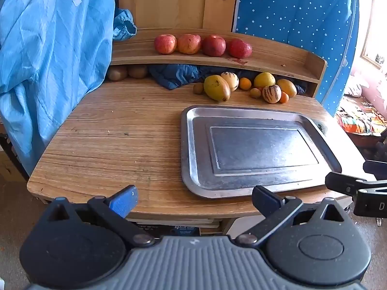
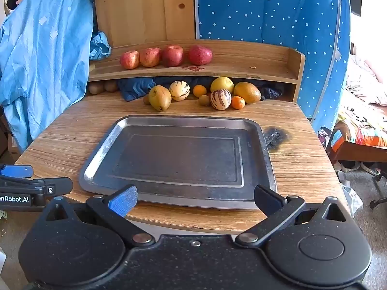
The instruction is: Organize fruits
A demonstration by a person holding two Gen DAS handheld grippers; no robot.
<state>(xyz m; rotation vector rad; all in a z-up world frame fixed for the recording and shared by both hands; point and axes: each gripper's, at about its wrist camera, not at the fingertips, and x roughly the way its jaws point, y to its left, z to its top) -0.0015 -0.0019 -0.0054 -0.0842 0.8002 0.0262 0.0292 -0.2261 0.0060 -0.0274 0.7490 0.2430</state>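
Right now both hand-held grippers, left [image 1: 193, 199] and right [image 2: 194, 199], are wide open and empty. Fruits [image 2: 205, 94] sit far up the bench [image 2: 302, 164], past the tray [image 2: 96, 159], nearer the right one.

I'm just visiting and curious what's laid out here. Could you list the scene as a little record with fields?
surface: wooden table
tray: empty rectangular metal tray, nearest the grippers
shelf: four red apples in a row
behind tray: yellow-green mangoes, cream striped melons, small orange tangerines
left gripper: open, empty
right gripper: open, empty
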